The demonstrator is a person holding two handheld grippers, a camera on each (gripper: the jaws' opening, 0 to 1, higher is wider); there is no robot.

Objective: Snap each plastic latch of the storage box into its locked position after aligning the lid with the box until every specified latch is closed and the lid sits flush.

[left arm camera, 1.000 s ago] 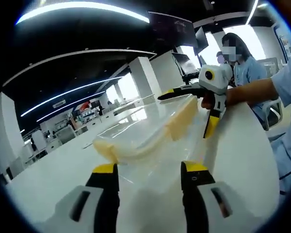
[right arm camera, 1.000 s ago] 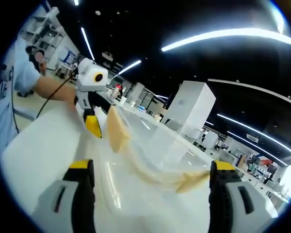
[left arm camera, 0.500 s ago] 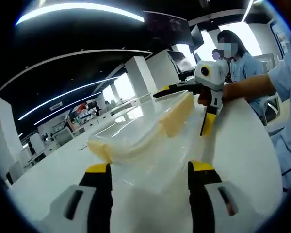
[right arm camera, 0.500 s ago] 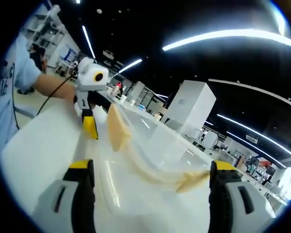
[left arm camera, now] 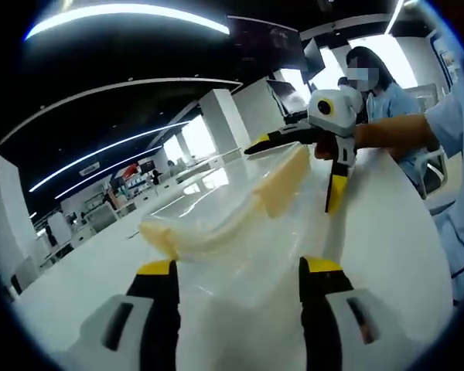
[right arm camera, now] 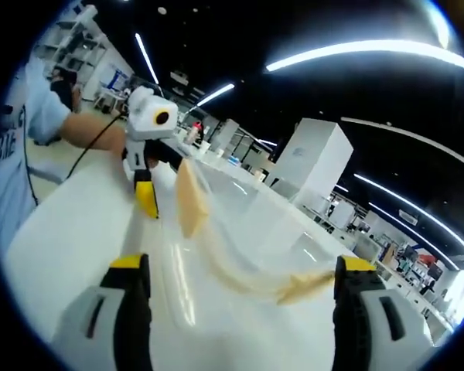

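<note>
A clear plastic storage box (left arm camera: pixel 240 224) with a clear lid lies lengthwise on the white table between my two grippers. Two cream latches (left arm camera: pixel 282 184) (left arm camera: pixel 161 236) show along its side, both sticking out from it. My left gripper (left arm camera: pixel 240 270) is open, its yellow-tipped jaws standing either side of the near end of the box. At the far end my right gripper (left arm camera: pixel 309 166) is open, one jaw above the lid and one down the end wall. In the right gripper view, the box (right arm camera: pixel 247 232) with its latches (right arm camera: pixel 189 199) (right arm camera: pixel 303 286) runs between my right gripper (right arm camera: pixel 243 267) and my left gripper (right arm camera: pixel 156 179).
The white table (left arm camera: pixel 394 232) stretches to either side of the box. A hand and a light blue sleeve (left arm camera: pixel 456 124) hold the far gripper. Another person (left arm camera: pixel 383 93) sits behind, by monitors (left arm camera: pixel 286 97). White pillars and desks fill the background.
Both views have shifted a little with the hands. The far gripper in each view has edged slightly along the box end. The box and its latches look the same.
</note>
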